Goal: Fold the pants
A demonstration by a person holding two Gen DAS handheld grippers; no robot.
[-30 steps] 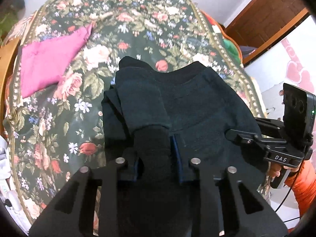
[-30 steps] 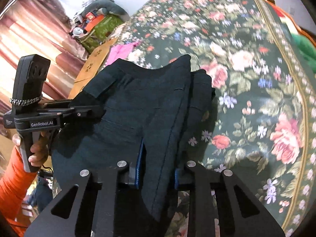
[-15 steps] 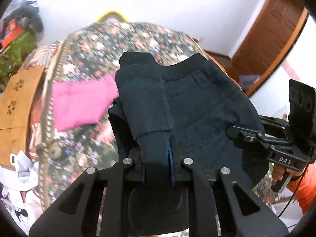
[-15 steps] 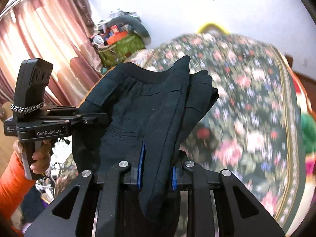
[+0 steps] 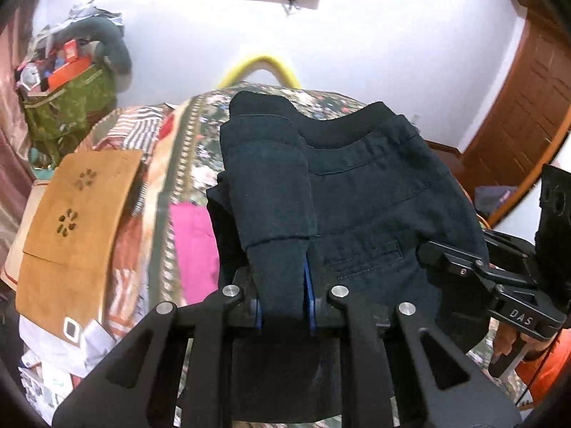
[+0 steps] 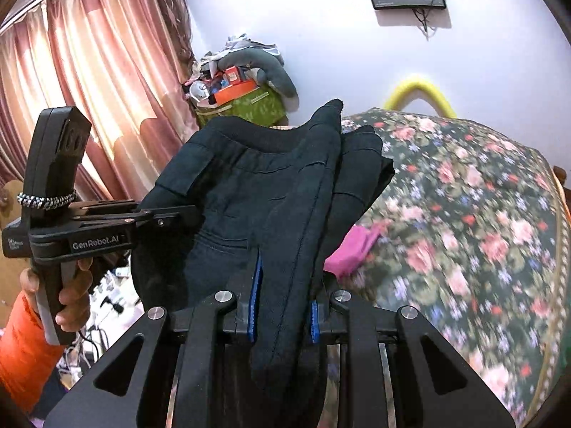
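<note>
The left claw [image 5: 283,296] and the right claw [image 6: 282,306] each pinch a bunched edge of the dark pants [image 5: 357,192], holding them up above the flowered bed [image 6: 464,214]. They look already folded into layers; laying them down flat seems left.

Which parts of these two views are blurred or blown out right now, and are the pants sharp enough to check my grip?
Left wrist: pants sharp, bedside clutter and pink cloth smeared. Right wrist: floral bedspread streaked, curtain glowing from backlight, pants crisp between the blue pads. Both fisheyes bend the room's edges.
</note>
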